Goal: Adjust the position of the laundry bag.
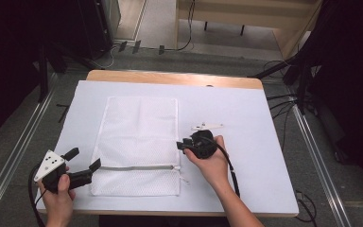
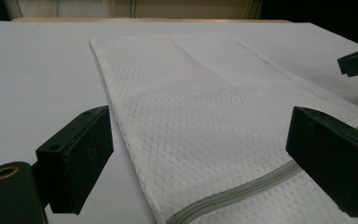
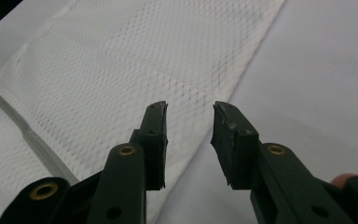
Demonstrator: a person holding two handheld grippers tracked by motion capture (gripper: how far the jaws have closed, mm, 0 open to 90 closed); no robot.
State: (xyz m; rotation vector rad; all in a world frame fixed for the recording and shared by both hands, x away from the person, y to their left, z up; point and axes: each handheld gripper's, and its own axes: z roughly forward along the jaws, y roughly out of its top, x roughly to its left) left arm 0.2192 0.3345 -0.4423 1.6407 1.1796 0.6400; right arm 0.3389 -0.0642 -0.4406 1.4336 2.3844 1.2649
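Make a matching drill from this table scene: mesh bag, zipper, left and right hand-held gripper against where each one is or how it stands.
Things:
1. mesh bag
2. zipper
3. left hand-held gripper
4. right hand-held gripper

Places or states:
A. at the bag's right edge, jaws a little apart
B. lies flat on the white table cover
C. at the bag's left edge, jaws wide open
D. grey strip across the bag's near end

Pairs: 1-B, 2-D, 3-C, 4-A
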